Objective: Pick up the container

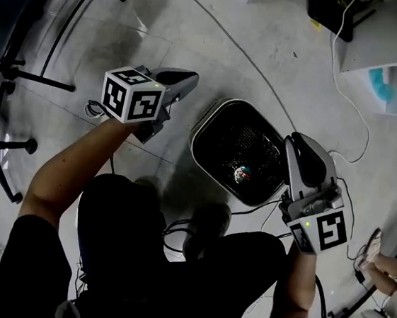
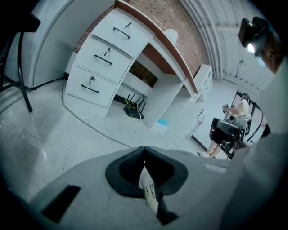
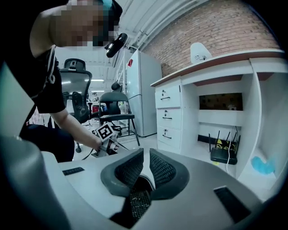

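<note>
The container [image 1: 203, 128], a black mesh bin with a white rim, stands on the floor between both grippers in the head view. A small colourful object [image 1: 243, 173] lies inside it. My left gripper [image 1: 190, 81] hovers to the left of the bin, apart from it. Its jaws are shut [image 2: 144, 150], and a white printed strip [image 2: 150, 194] shows below them. My right gripper [image 1: 295, 139] hangs over the bin's right rim. Its jaws [image 3: 146, 152] stand together with only a thin slit, nothing pinched. Black mesh [image 3: 139, 202] and a curve of white rim show beneath them.
An office chair base [image 1: 15, 77] stands at the left. Cables [image 1: 265, 77] run across the floor towards a router [image 1: 336, 13] under a white desk with drawers [image 2: 103, 58]. Another person's feet [image 1: 386, 265] are at the right, and my own shoe [image 1: 204, 234] is near the bin.
</note>
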